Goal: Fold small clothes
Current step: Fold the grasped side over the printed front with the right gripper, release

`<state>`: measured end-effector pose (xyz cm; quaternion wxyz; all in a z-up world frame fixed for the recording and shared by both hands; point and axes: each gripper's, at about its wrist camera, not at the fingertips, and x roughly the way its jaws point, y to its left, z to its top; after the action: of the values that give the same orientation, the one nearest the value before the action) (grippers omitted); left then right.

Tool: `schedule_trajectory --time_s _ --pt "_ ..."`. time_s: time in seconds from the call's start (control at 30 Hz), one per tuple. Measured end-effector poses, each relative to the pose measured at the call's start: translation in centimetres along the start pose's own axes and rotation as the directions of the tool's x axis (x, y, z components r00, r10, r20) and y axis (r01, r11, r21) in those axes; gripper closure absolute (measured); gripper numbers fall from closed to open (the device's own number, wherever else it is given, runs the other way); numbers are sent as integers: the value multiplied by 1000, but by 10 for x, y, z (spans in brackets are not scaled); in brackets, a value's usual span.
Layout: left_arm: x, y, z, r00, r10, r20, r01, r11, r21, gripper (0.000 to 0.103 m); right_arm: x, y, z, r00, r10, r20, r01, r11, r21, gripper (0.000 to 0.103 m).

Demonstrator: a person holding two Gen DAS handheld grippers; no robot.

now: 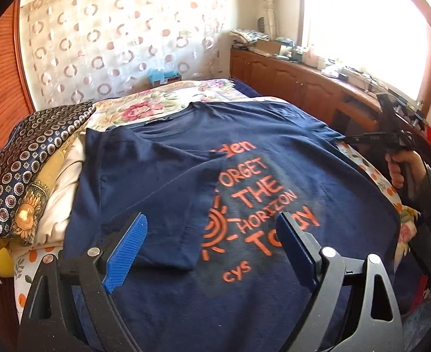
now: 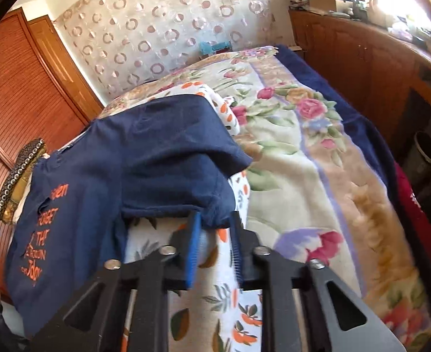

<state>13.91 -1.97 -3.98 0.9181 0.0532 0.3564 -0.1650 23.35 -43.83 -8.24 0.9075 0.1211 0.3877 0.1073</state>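
- Evidently the navy T-shirt (image 1: 186,182) is light, soft knit cloth with no stiffness; it drapes over whatever lies under it and will sag from any single hold.
- Judged best taken at a hemmed edge or sleeve cuff, where doubled cloth gives the pads something to bite; a pinch in mid-panel would likely bunch it.
- Location: the shirt lies front up on the bed (image 2: 318,176), over a white sheet with orange fruit print (image 2: 233,308) and a floral blanket (image 2: 297,111), collar toward the far wall.
- Appearance: dark navy, short sleeves, orange lettering and a sun motif on the chest; the wearer's-right sleeve is folded in over the body, partly covering the print.
- Right hand-held gripper (image 2: 215,228): jaws nearly closed, pinching the hem of the other sleeve (image 2: 215,208), which lifts slightly off the sheet.
- Left hand-held gripper (image 1: 212,234): jaws wide apart, empty, poised above the shirt's lower front, not touching it.
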Motion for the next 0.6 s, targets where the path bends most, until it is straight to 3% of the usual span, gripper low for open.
schedule_trajectory --time_s 0.2,0.37,0.5,0.6 --pt "-6 -4 -4 1000 -4 11 4 1000 7 13 -33 25 10 991 -36 126 46 996 -80 93" --pt "-10 -3 -5 1000 0 25 0 1000 -2 13 -68 86 15 981 48 187 0 969 -246 93" --pt "-13 -3 -7 999 -4 34 4 1000 -10 13 -67 118 -2 987 101 126 -54 943 -330 93" --pt "-13 -4 -8 999 -10 37 10 1000 -13 13 -47 121 -26 995 89 32 -73 936 -345 93"
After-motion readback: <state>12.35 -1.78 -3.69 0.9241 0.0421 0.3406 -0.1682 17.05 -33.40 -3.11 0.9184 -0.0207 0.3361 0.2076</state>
